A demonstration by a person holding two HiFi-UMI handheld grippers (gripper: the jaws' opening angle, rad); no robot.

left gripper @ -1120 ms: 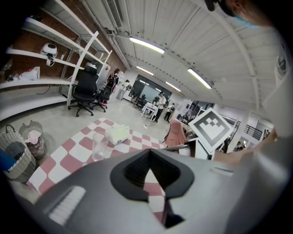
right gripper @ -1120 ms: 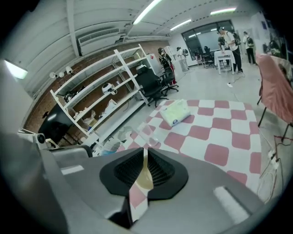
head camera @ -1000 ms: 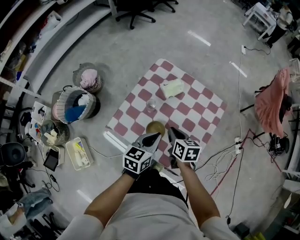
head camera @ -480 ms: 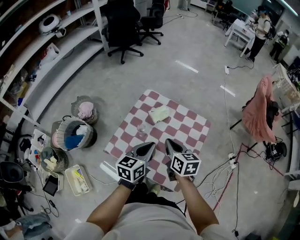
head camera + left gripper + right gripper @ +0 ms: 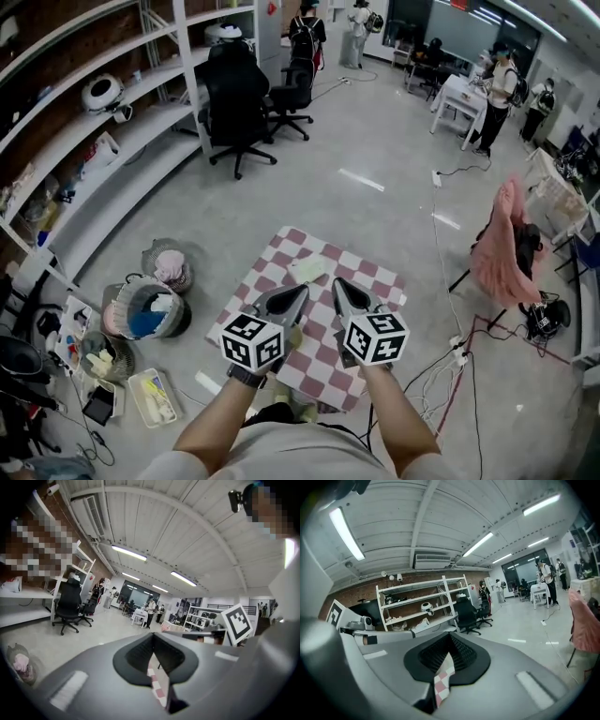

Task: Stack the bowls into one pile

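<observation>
Holding left tool [image 5: 298, 292] and right tool [image 5: 339, 286] closed, empty, above cloth [image 5: 358, 269]. Can't see bowls, maybe hidden below; likely light, rigid, so pinch rim.

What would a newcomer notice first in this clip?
The left gripper and right gripper, each with a black-and-white marker cube, sit low centre in the head view, jaws shut. Behind them a red-and-white checkered mat lies on the grey floor; a pink cloth hangs at right.

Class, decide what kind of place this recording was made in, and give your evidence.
Probably a lab or workshop: long wall shelves, rolling office chairs, cables trailing across the bare floor.
</observation>
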